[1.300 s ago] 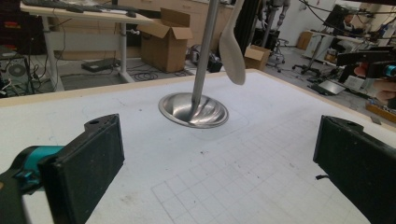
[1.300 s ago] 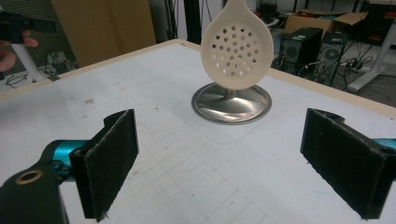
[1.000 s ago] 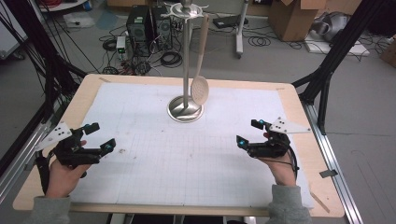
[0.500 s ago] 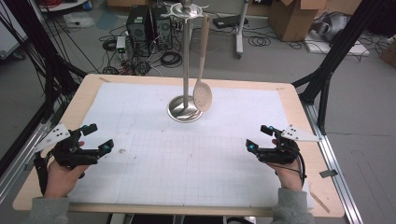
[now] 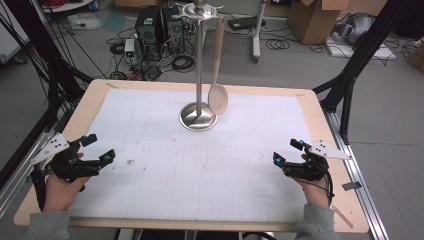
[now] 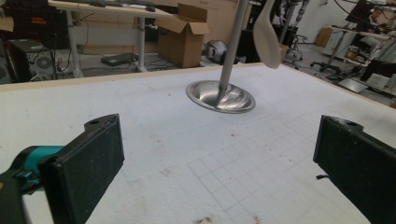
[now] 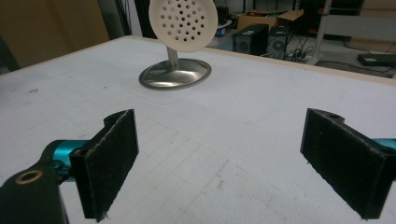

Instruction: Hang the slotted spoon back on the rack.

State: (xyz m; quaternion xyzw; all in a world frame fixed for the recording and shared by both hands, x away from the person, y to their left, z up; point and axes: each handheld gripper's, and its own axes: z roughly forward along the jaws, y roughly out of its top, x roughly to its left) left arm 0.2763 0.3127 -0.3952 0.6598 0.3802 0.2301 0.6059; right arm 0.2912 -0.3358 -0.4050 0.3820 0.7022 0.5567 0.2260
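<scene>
Your left hand-held gripper (image 5: 97,148) sits low over the near left part of the counter (image 5: 150,200), jaws spread wide with nothing between them. In the left gripper view you can see bare white gridded mat between the two black pads (image 6: 88,168). Your right hand-held gripper (image 5: 287,152) is over at the near right side, also spread wide and holding nothing; same story in the right gripper view, just mat between the pads (image 7: 112,158).

The thing both of them point toward is the slotted spoon (image 5: 218,95). It's hanging by its handle from the top of the metal stand (image 5: 199,75), which stands at the middle of the far half of the counter. The spoon's round perforated head dangles just beside the pole, a bit above the stand's shiny dish-shaped base (image 5: 198,119) and not touching it. That dish has nothing in it but the pole. Both grippers are well apart from the stand and from each other.

Behind the counter there's a cardboard box (image 5: 312,20) and a computer tower (image 5: 150,27) on the floor.
</scene>
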